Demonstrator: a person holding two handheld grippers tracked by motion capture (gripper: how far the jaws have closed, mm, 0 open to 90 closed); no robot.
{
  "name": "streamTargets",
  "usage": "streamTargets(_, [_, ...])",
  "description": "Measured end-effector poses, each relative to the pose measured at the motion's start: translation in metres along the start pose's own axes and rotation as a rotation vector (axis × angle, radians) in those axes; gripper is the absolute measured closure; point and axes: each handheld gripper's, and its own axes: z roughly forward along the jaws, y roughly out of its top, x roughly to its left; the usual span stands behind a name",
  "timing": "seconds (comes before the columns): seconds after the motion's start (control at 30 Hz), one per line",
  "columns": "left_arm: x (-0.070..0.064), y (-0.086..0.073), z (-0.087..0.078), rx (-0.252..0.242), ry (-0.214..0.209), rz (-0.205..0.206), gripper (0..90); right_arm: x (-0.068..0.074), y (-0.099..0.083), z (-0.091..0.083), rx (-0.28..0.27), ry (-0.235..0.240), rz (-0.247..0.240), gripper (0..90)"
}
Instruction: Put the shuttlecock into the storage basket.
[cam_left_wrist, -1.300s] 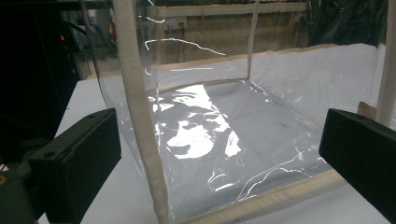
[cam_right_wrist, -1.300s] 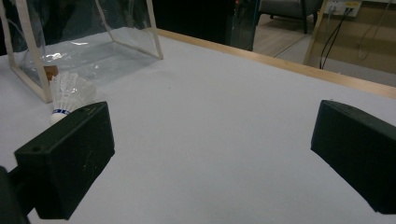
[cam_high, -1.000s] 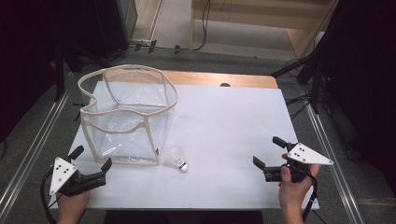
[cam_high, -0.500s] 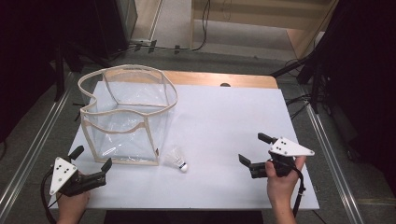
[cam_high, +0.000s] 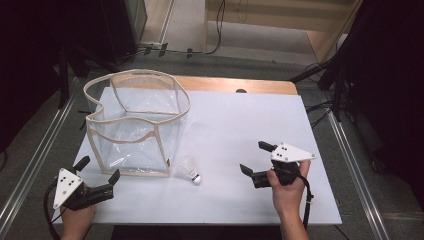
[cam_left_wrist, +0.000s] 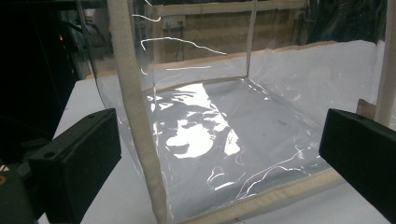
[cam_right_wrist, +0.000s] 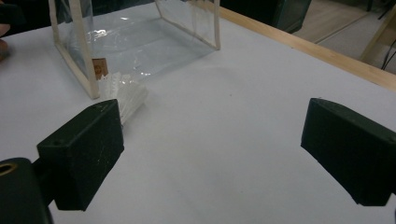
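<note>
Our right gripper (cam_high: 252, 161), jaws apart, nears the shuttlecock (cam_high: 190, 170); we judge a clumsy nudge could roll it away or crush its feathers.

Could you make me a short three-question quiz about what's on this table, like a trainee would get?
1. True or false: the shuttlecock lies inside the clear bag.
2. Which gripper is nearer the shuttlecock: A left gripper, B right gripper?
3. Fill in: both grippers' jaws stand ____.

Key:
1. False; it lies on the white table beside the bag.
2. B.
3. Open, holding nothing.
</note>
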Motion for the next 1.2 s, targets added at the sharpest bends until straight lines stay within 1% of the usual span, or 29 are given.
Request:
streamTargets(0.07, [0.000,0.000,0.000,0.000,0.000,-0.001,0.0,0.002,0.002,0.004,0.015,0.017,-0.015,3.9])
streamTargets(0.13, [0.000,0.000,0.000,0.000,-0.001,-0.001,0.0,0.005,0.004,0.009,0.034,0.016,-0.025,3.9])
streamTargets(0.17, [0.000,0.000,0.000,0.000,-0.001,-0.001,0.0,0.006,0.005,0.011,0.038,0.025,-0.031,3.9])
streamTargets(0.57, [0.000,0.000,0.000,0.000,-0.003,-0.002,0.0,0.020,0.013,0.033,0.105,0.081,-0.063,3.9])
streamTargets(0.7, [0.001,0.000,0.000,0.001,-0.004,-0.006,0.0,0.023,0.014,0.039,0.128,0.097,-0.060,3.8])
streamTargets(0.77, [0.001,0.000,0.000,0.002,-0.004,-0.008,0.0,0.024,0.014,0.042,0.139,0.102,-0.061,0.7])
streamTargets(0.87, [0.001,0.000,0.000,0.004,-0.004,-0.006,0.0,0.025,0.014,0.048,0.163,0.112,-0.069,0.0])
streamTargets(0.9, [0.001,0.000,0.000,0.003,-0.005,-0.006,0.0,0.026,0.014,0.049,0.174,0.106,-0.071,0.0])
streamTargets(0.97, [0.001,0.000,0.000,0.003,-0.005,-0.006,0.0,0.028,0.014,0.052,0.184,0.117,-0.074,0.0])
streamTargets(1.0, [0.001,0.000,0.000,0.004,-0.005,-0.006,0.0,0.028,0.014,0.053,0.189,0.112,-0.070,0.0])
streamTargets(1.07, [0.001,0.000,0.000,0.004,-0.004,-0.008,0.0,0.029,0.014,0.055,0.195,0.129,-0.066,0.0])
streamTargets(1.2, [0.001,0.000,0.000,0.003,-0.005,-0.007,0.0,0.032,0.014,0.060,0.219,0.128,-0.068,0.0])
